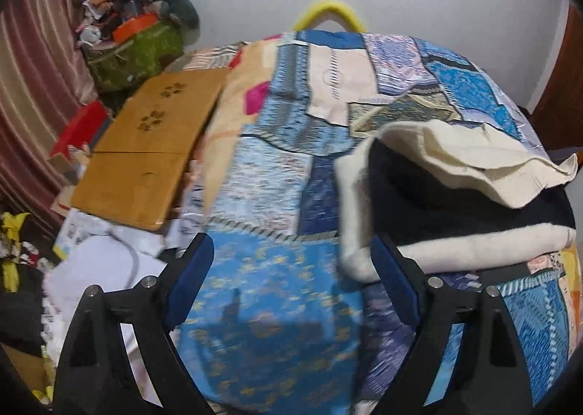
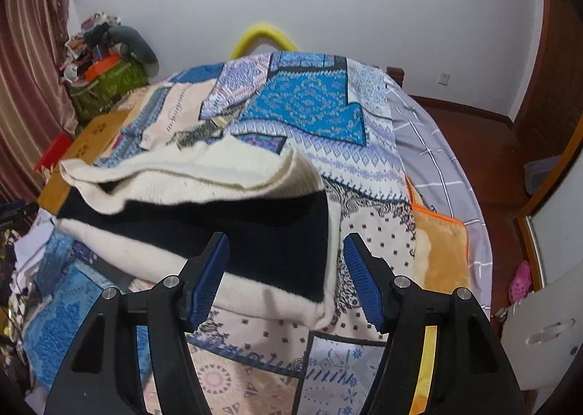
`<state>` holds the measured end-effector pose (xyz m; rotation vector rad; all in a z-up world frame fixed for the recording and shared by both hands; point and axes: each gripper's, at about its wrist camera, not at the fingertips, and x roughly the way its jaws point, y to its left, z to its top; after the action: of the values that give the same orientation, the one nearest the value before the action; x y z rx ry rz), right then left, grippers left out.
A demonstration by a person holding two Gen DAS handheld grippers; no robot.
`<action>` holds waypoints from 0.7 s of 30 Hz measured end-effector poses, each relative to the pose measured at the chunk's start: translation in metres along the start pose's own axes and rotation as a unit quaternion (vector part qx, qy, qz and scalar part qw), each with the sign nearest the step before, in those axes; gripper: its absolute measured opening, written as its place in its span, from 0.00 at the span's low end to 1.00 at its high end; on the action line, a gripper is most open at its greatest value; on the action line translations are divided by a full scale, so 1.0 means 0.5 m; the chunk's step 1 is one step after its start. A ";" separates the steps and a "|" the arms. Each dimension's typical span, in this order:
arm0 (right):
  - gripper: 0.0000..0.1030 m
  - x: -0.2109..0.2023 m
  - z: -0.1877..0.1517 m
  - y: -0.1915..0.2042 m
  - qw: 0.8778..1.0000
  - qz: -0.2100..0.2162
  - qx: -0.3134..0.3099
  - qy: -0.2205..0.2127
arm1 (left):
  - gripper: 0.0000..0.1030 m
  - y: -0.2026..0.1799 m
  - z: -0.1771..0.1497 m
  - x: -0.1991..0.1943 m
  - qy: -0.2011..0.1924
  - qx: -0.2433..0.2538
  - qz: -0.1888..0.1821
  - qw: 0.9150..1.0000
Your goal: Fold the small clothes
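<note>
A cream and black knit garment (image 1: 455,196) lies folded on a blue patchwork bedspread (image 1: 269,167). Its top cream layer is loosely flapped over the black band. My left gripper (image 1: 291,258) is open and empty, just left of the garment's near corner, above the bedspread. In the right wrist view the same garment (image 2: 204,203) lies in front. My right gripper (image 2: 286,254) is open and empty, its jaws on either side of the garment's near right corner, above it.
A wooden board (image 1: 145,148) lies at the bed's left edge over papers and clutter. A green box with piled items (image 1: 135,46) stands at the back left. An orange cushion (image 2: 441,251) lies on the bed's right side. A white drawer unit (image 2: 539,324) stands right.
</note>
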<state>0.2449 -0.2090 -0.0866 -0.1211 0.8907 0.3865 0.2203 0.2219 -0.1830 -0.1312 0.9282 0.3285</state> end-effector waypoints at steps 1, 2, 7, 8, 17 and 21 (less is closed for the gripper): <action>0.62 0.008 -0.003 -0.001 1.000 -0.003 -0.004 0.006 | 0.85 -0.016 0.005 0.012 0.002 0.004 -0.008 1.000; 0.64 0.013 -0.005 -0.001 1.000 -0.006 -0.008 0.009 | 0.85 -0.036 0.011 0.025 0.002 0.011 -0.017 1.000; 0.66 0.047 -0.008 -0.009 0.999 -0.013 -0.021 0.020 | 0.85 -0.120 0.035 0.079 0.004 0.059 -0.030 0.998; 0.66 0.054 -0.007 -0.012 0.999 -0.013 -0.021 0.023 | 0.85 -0.131 0.039 0.090 0.005 0.067 -0.027 0.997; 0.66 0.141 0.025 -0.037 0.999 -0.010 -0.016 0.038 | 0.85 -0.171 0.117 0.167 0.006 0.087 -0.029 0.996; 0.66 0.174 0.051 -0.046 0.999 0.004 0.001 0.035 | 0.85 -0.183 0.150 0.191 0.007 0.096 -0.038 0.995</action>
<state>0.3211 -0.1993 -0.1394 -0.1306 0.9601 0.3910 0.3610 0.1757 -0.2176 0.0074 0.9602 0.1678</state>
